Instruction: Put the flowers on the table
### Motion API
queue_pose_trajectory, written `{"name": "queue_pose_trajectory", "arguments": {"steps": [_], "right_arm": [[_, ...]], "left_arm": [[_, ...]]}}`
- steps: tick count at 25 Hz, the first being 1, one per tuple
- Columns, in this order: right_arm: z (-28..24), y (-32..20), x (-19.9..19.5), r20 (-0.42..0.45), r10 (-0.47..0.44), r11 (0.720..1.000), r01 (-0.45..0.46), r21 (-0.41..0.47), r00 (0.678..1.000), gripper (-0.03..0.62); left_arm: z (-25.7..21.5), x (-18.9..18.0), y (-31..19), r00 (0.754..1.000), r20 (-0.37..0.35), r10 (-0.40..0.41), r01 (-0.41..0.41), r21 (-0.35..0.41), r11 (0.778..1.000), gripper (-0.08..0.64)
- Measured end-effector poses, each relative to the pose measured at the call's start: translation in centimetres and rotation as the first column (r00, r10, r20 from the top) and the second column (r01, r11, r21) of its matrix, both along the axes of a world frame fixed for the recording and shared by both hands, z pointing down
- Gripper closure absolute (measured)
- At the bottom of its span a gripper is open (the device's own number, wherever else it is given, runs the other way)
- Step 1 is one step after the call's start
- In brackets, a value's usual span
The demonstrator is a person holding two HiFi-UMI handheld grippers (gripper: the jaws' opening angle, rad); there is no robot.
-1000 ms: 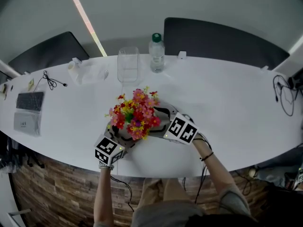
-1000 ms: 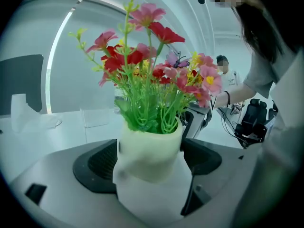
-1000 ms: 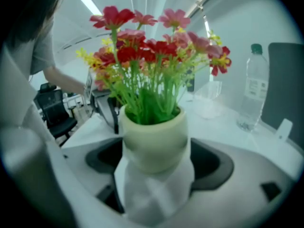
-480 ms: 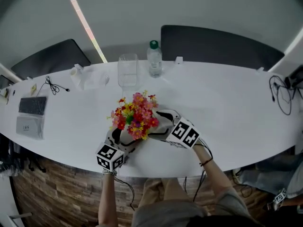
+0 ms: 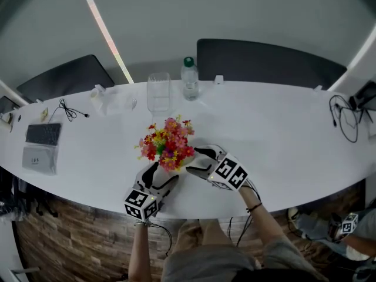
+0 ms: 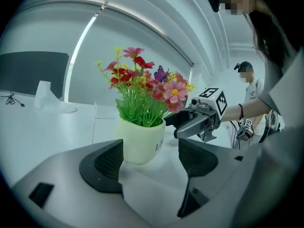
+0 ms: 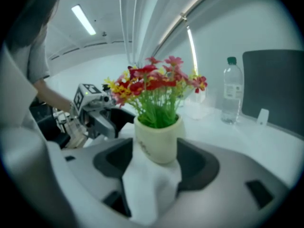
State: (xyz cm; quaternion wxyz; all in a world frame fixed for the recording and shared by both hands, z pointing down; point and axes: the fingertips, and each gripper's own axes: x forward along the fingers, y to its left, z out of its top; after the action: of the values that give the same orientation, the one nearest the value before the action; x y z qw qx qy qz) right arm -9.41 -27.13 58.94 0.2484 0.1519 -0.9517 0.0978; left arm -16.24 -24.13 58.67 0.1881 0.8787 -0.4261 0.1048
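Flowers (image 5: 168,144) stand upright in a cream pot (image 6: 140,139) on the white table (image 5: 282,140), near its middle and unsupported by either gripper. The pot holds green stems topped with red, pink and yellow blossoms, with a small purple butterfly (image 6: 161,73) among them.

A second ago both grippers were tucked close in under the bunch. Now they have drawn back towards the table's near edge. The left gripper (image 5: 164,172) lies at 7 o'clock from the flowers and the right gripper (image 5: 194,161) at 4 o'clock. Both sets of jaws have just been closing a little, yet they stand apart. In the left gripper view the pot sits just beyond the pads, nearer the left one and untouched. In the right gripper view it stands between the jaw tips with a gap on each side.

From the head view the blossoms hide the pot entirely. Dark lettering on the pot's side is too small to read.

A clear glass vessel (image 5: 158,90) stands at 12 o'clock from the flowers, and whether it holds anything cannot be told. A green-capped water bottle (image 5: 189,78) is at 1 o'clock, just beside the vessel. A keyboard (image 5: 42,134) and a coiled cable (image 5: 70,109) lie well apart, at about 9 and 10 o'clock
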Motion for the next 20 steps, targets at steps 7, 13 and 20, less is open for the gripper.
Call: {"name": "queue_pose_trajectory", "arguments": {"steps": [7,13,20], "right_arm": [[-1.6,1.5,-0.1,0.056,0.019,1.0,-0.018,-0.017,0.998,0.363],[-3.7,2.9,-0.2,0.129,0.057,0.998,-0.053,-0.032,0.99,0.435],[-5.2,4.1,-0.1,0.184,0.093,0.996,-0.087,-0.036,0.979,0.486]], "left_arm": [[-1.6,1.4,1.5,1.0,-0.017,0.008,-0.008,0.018,1.0,0.23],[-3.7,3.0,2.1,0.999,-0.035,0.026,-0.024,0.051,0.998,0.279],[-5.9,4.3,2.7,0.997,-0.043,0.062,-0.058,0.101,0.993,0.342]]}}
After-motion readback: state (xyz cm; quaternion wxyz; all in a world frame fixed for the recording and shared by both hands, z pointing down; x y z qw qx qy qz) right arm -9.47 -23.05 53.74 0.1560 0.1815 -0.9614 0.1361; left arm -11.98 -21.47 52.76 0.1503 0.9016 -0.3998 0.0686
